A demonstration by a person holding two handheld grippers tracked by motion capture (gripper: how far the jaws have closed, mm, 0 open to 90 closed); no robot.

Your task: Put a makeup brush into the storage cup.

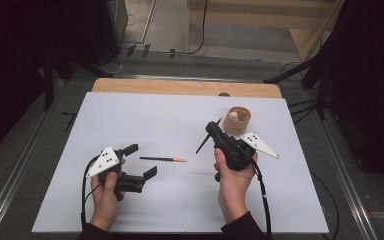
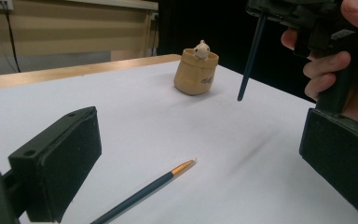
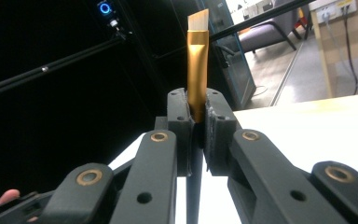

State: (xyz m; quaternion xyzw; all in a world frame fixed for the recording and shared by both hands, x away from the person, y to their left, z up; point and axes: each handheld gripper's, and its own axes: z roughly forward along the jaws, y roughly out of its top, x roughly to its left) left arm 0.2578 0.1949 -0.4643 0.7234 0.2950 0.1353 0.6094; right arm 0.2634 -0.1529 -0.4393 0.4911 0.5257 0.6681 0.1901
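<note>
High view: right tongs (image 1: 213,129) clamp a dark-handled flat paintbrush (image 3: 197,70) beside the tan sack-shaped holder (image 1: 237,120) — likely for dropping in; left tongs (image 1: 141,161) gape beside the second brush (image 1: 163,159) on the white table (image 1: 145,120).

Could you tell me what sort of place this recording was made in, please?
Probably a lab or studio recording bay: a white-topped table on a rail-framed stand, dark stands around it, cables on a bare floor.
</note>
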